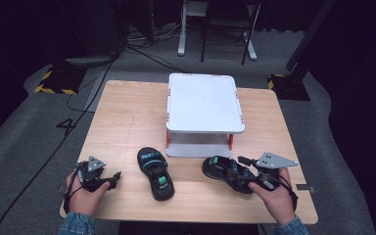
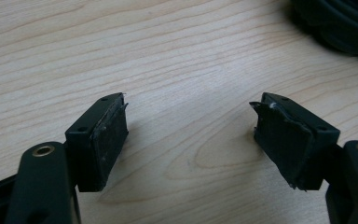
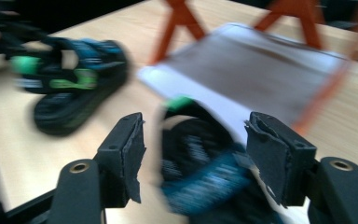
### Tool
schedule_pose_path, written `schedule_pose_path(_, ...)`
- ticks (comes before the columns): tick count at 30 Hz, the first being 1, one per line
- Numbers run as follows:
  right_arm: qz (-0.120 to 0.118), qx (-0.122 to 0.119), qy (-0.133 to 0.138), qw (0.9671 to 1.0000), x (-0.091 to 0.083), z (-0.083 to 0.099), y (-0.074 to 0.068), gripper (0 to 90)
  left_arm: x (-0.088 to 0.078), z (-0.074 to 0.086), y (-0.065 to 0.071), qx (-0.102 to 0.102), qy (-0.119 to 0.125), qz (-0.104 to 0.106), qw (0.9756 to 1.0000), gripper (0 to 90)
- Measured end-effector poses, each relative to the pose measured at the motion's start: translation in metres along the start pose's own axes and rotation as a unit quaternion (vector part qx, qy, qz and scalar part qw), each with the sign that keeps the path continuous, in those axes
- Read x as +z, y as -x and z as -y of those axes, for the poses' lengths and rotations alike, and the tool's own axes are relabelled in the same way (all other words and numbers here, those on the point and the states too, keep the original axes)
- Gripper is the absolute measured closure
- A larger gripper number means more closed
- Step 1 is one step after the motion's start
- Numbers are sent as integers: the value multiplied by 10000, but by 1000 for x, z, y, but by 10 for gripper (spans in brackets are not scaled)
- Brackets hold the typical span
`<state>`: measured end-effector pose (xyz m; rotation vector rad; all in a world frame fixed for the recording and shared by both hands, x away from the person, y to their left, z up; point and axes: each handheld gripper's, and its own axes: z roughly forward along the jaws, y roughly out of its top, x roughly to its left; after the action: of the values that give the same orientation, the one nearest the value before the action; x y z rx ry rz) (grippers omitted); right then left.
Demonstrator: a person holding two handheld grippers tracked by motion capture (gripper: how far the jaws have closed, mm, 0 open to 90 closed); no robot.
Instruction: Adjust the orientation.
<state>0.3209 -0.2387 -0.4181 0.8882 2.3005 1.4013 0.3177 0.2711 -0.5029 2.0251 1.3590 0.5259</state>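
Two black sandals with blue and green straps lie on the wooden table (image 1: 127,122), in front of a small white two-tier shelf (image 1: 204,105) with orange legs. The right sandal (image 1: 227,172) lies near the table's front edge, just before the shelf's lower tier; the right tool (image 1: 245,166) is over its heel end. In the right gripper view this sandal (image 3: 200,163) sits between the jaws, which stand fairly wide; blur hides whether the pads press it. The left sandal (image 1: 155,172) lies free at centre front, well apart from the left tool (image 1: 113,177). The left tool (image 2: 189,135) is wide, nothing between the jaws, low over bare table.
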Motion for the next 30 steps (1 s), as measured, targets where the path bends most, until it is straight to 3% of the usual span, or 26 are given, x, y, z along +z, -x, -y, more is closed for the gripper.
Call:
schedule_pose_path(3,-194,-1,-136,9997,12,-4,-13,393,-1,3,1,8,49,13,10000,250)
schedule_pose_path(6,-185,21,-268,9995,28,-4,-15,409,-4,6,2,-13,78,21,10000,249)
schedule_pose_path(10,-160,197,-516,9983,51,-4,-10,514,-6,9,3,-12,84,-16,10000,248)
schedule_pose_path(13,-178,294,-685,9971,65,-4,-3,674,-7,10,3,-42,76,6,10000,248)
schedule_pose_path(17,-248,127,-626,9977,67,-6,-1,851,-8,12,3,-42,78,-9,10000,247)
schedule_pose_path(23,-224,-175,-467,9985,58,-12,-4,898,-9,12,3,-24,77,-15,10000,245)
schedule_pose_path(27,-673,-405,-343,9963,55,-17,-16,899,-8,11,3,-19,70,-4,10000,238)
schedule_pose_path(30,-1115,-718,-366,9905,54,-20,-32,900,-7,10,3,-23,51,14,10000,231)
